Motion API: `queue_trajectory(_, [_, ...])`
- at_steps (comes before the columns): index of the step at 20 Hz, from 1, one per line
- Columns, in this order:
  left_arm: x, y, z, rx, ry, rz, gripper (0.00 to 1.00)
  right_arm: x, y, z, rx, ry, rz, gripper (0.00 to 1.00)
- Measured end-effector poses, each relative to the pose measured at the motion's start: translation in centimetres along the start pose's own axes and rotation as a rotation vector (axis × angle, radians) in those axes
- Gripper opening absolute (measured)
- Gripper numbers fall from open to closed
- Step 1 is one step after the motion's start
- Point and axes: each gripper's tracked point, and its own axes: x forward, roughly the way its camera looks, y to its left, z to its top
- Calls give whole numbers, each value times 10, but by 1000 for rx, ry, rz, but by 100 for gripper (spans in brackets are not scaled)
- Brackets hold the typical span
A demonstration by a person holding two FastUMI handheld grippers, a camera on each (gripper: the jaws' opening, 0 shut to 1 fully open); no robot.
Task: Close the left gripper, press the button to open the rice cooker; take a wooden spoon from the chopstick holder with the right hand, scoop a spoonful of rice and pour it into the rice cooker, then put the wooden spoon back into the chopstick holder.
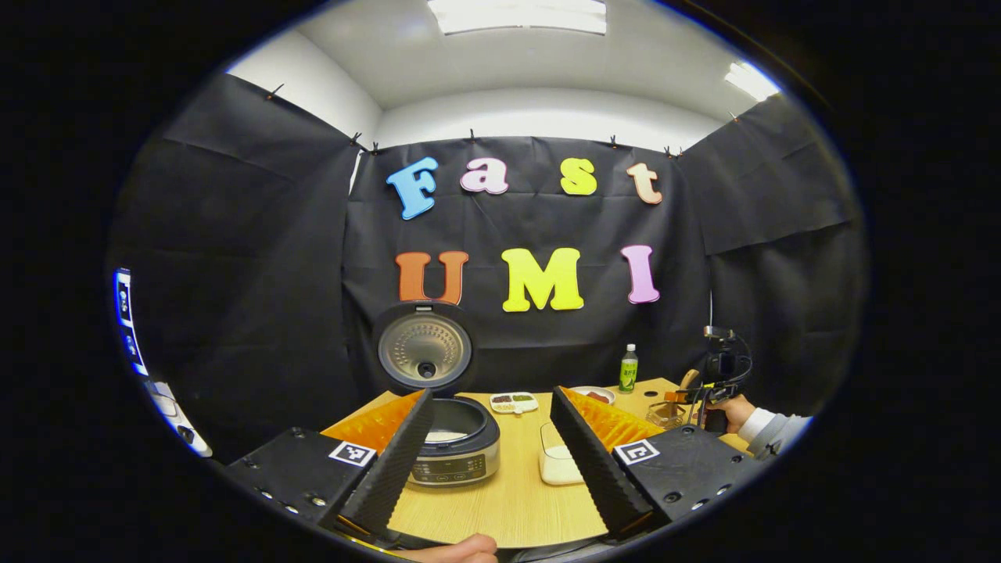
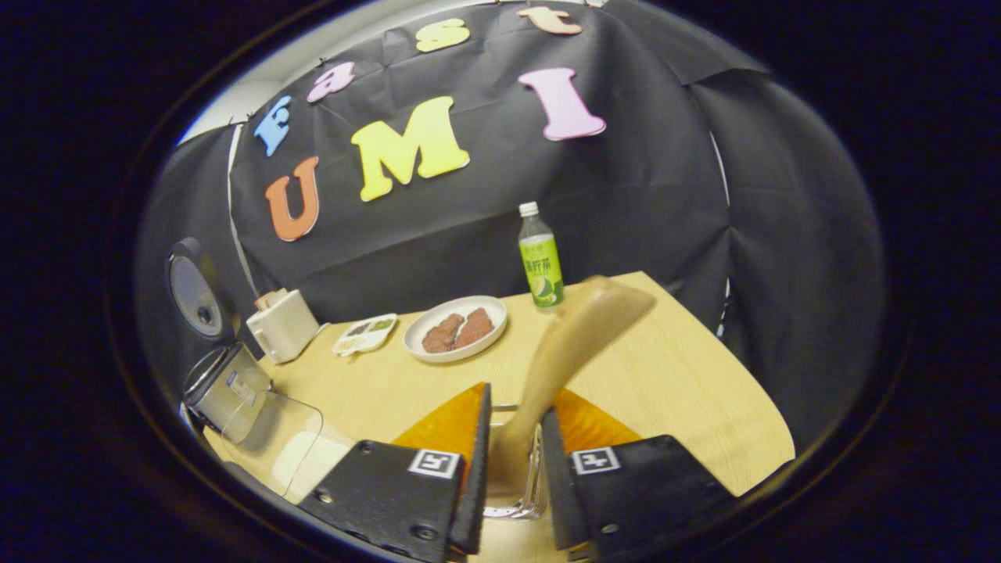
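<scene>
Wooden spoon [image 2: 571,344] was clamped by its handle between the right gripper [image 2: 512,477] fingers, above the wire chopstick holder [image 2: 516,500].

Left to right in the left gripper view, the rice cooker [image 1: 457,442] was seen lid-up, the left gripper [image 1: 493,461] spread wide over bare table [image 1: 508,500], and a rice container [image 1: 559,461] beside it. Near the table's far edge, a plate [image 2: 456,328] and bottle [image 2: 539,262] were seen.

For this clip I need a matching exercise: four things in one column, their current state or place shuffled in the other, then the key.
Things:
1. rice cooker
2. wooden spoon
3. white plate
4. green bottle

States:
A. stands upright near the table's back edge
B. lid raised
C. between the right hand-held gripper's fingers
D. holds brown food

Pairs: 1-B, 2-C, 3-D, 4-A
</scene>
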Motion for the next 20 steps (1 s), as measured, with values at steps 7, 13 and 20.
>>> queue_trajectory(7, [-9, 9, -4, 17, 2, 3, 95, -29, 24, 44, -7, -158, 13, 12])
queue_trajectory(13, [-16, 29, 1, 0, -16, 39, 96, -63, 50, 89, -90, -245, -29, 9])
queue_trajectory(20, [-28, 72, -2, 52, 3, 165, 96, -86, 121, 79, -50, -197, 12, 8])
